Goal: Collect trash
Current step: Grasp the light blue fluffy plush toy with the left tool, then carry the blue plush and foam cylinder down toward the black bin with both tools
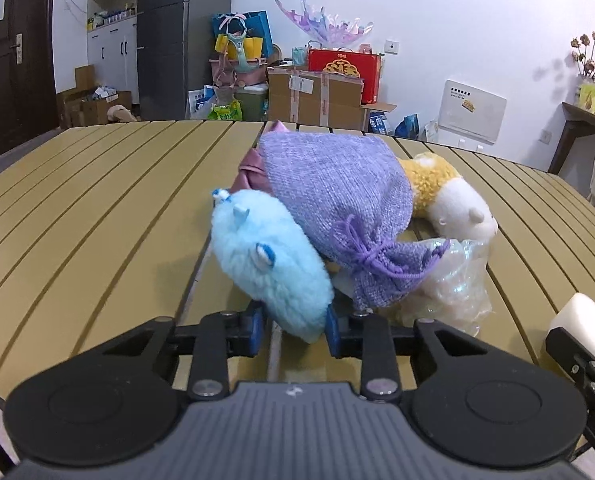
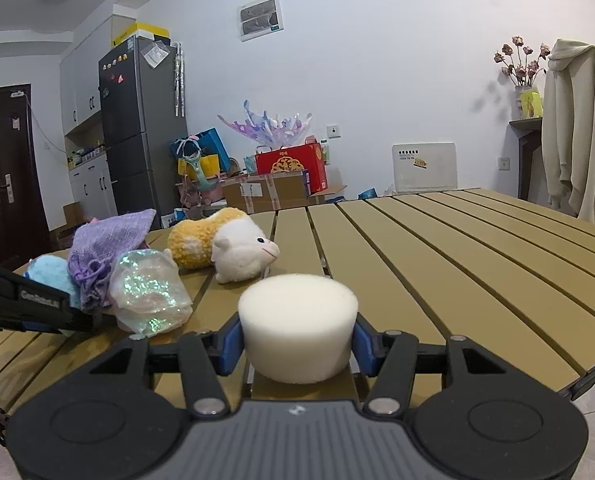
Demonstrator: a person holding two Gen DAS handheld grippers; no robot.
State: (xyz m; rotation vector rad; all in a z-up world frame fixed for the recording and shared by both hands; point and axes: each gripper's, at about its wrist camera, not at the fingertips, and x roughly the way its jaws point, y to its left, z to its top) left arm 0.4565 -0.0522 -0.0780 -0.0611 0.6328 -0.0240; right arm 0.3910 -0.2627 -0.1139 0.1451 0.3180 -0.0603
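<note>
Grippers [image 1: 293, 330] around blue plush [image 1: 271, 268]; foam [image 2: 297, 334]

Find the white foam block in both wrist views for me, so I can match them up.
Left wrist view: the white foam block is at the far right edge, low, held in the right gripper.
Right wrist view: white foam block sits bottom centre, clamped between the right gripper's blue pads.
Shared landmark: the iridescent plastic wrapper.
</note>
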